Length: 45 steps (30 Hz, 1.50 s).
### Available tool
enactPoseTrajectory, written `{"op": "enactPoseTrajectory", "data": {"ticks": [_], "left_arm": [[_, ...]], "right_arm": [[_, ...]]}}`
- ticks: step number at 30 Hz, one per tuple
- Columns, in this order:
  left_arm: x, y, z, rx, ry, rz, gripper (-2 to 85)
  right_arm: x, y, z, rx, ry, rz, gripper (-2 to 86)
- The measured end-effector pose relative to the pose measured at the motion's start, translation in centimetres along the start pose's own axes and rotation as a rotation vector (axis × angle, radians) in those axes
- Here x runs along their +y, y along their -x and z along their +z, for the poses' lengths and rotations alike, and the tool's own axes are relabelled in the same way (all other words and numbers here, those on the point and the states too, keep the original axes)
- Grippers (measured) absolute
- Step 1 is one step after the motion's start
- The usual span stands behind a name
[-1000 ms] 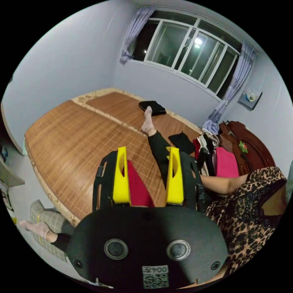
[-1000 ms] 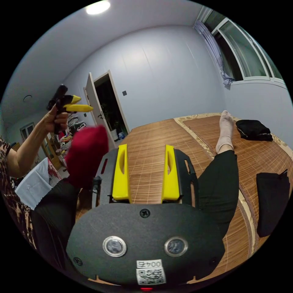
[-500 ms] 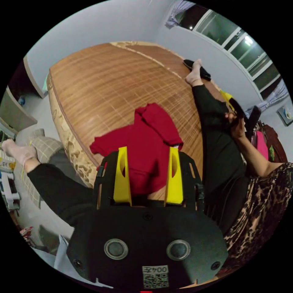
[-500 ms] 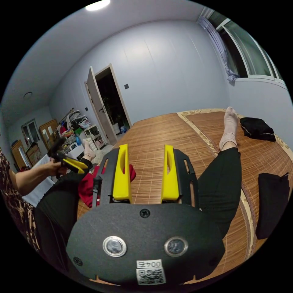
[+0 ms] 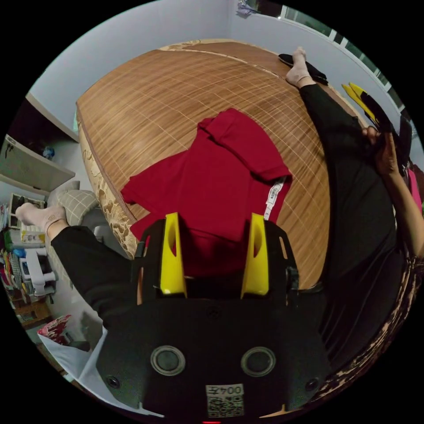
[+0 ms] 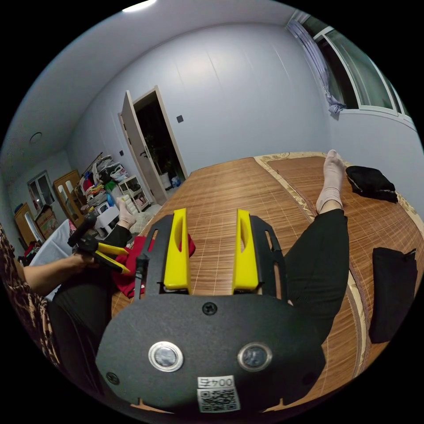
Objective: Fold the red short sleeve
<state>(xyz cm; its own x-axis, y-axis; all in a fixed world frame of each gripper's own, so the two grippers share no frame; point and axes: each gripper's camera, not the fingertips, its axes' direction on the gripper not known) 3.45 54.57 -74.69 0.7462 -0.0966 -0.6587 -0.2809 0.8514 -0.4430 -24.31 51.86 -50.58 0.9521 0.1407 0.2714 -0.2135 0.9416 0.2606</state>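
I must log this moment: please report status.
Left gripper open, over red shirt. Right gripper open, empty. Shirt rumpled on mat, unfolded.

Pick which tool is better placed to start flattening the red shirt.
Left, probably. The left tool hangs open right over the red shirt, which lies rumpled on the bamboo mat. The right tool is open, up beside the person's leg, aimed off the shirt.

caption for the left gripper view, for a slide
Open left gripper above the rumpled red short sleeve on the bamboo mat.
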Motion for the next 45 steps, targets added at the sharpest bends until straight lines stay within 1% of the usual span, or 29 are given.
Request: {"op": "enactPoseTrajectory", "data": {"ticks": [2, 3, 4, 5, 6, 10, 11, 13, 14, 16, 18, 19, 23, 24, 25, 26, 28, 29, 31, 36, 39, 42, 45], "left_arm": [[0.0, 0.0, 0.2, 0.002, 0.022, 0.004, 16.6], [0.3, 0.0, -0.5, 0.02, -0.007, 0.01, 10.4], [0.8, 0.1, -2.2, 0.034, -0.088, -0.004, 6.4], [1.1, 0.2, -3.3, 0.036, -0.134, -0.016, 5.6], [1.7, 0.3, -5.5, 0.052, -0.217, -0.018, 4.4], [3.4, 0.7, -13.5, 0.151, -0.462, 0.021, 2.8], [3.7, 0.8, -14.6, 0.175, -0.495, 0.028, 2.7], [4.7, 1.3, -18.6, 0.314, -0.633, 0.051, 2.0], [4.9, 1.6, -19.4, 0.356, -0.665, 0.051, 1.8], [5.5, 2.2, -22.2, 0.524, -0.78, 0.067, 1.3], [5.6, 2.2, -23.7, 0.578, -0.847, 0.079, 1.0], [5.3, 1.8, -24.5, 0.574, -0.873, 0.093, 1.0], [3.0, -0.2, -25.7, 0.46, -0.87, 0.136, 1.0], [1.7, -0.7, -25.4, 0.407, -0.857, 0.136, 1.1], [0.4, -0.8, -24.6, 0.316, -0.836, 0.105, 1.2], [-0.2, -0.8, -24.1, 0.269, -0.819, 0.077, 1.4], [-2.4, -0.2, -20.6, 0.102, -0.735, -0.006, 2.1], [-2.9, 0.0, -19.5, 0.084, -0.699, -0.023, 2.4], [-3.2, 1.2, -15.3, 0.114, -0.604, -0.047, 4.0], [0.0, 4.0, -8.5, 0.226, -0.521, -0.137, 9.2], [2.8, 5.4, -4.0, 0.244, -0.42, -0.19, 10.2], [5.1, 5.9, 0.1, 0.308, -0.314, -0.231, 10.9], [6.3, 5.3, 3.0, 0.367, -0.261, -0.26, 11.4]], "right_arm": [[0.0, -0.1, 0.1, -0.001, 0.005, 0.002, 15.8], [0.0, -0.1, 0.2, 0.0, 0.009, 0.002, 15.6], [0.0, -0.1, 0.2, 0.0, 0.013, 0.001, 15.4], [0.0, -0.1, 0.2, 0.0, 0.014, 0.001, 15.3], [0.0, -0.1, 0.2, -0.002, 0.016, 0.002, 15.1], [0.1, -0.5, -0.1, -0.009, 0.007, 0.016, 14.5], [0.1, -0.5, -0.1, -0.01, 0.008, 0.018, 14.4], [0.1, -0.6, -0.1, -0.013, 0.017, 0.019, 14.2], [0.1, -0.5, -0.1, -0.014, 0.019, 0.017, 14.1], [0.2, -0.6, -0.3, -0.018, 0.017, 0.018, 13.9], [0.3, -0.8, -0.6, -0.026, 0.011, 0.027, 13.8], [0.4, -1.0, -0.8, -0.032, 0.007, 0.034, 13.8], [0.5, -1.4, -1.4, -0.053, 0.01, 0.054, 13.7], [0.5, -1.5, -1.6, -0.057, 0.014, 0.06, 13.6], [0.5, -1.6, -1.7, -0.061, 0.018, 0.066, 13.6], [0.6, -1.7, -1.8, -0.063, 0.02, 0.069, 13.6], [0.6, -1.9, -1.9, -0.065, 0.031, 0.084, 13.5], [0.6, -2.0, -1.9, -0.065, 0.033, 0.088, 13.5], [0.6, -1.9, -2.0, -0.064, 0.035, 0.089, 13.6], [0.9, -1.6, -2.3, -0.056, 0.03, 0.07, 13.6], [0.8, -1.6, -2.1, -0.059, 0.05, 0.074, 13.7], [0.9, -1.2, -2.1, -0.049, 0.051, 0.06, 13.7], [1.0, -1.0, -2.1, -0.042, 0.052, 0.06, 13.7]]}}
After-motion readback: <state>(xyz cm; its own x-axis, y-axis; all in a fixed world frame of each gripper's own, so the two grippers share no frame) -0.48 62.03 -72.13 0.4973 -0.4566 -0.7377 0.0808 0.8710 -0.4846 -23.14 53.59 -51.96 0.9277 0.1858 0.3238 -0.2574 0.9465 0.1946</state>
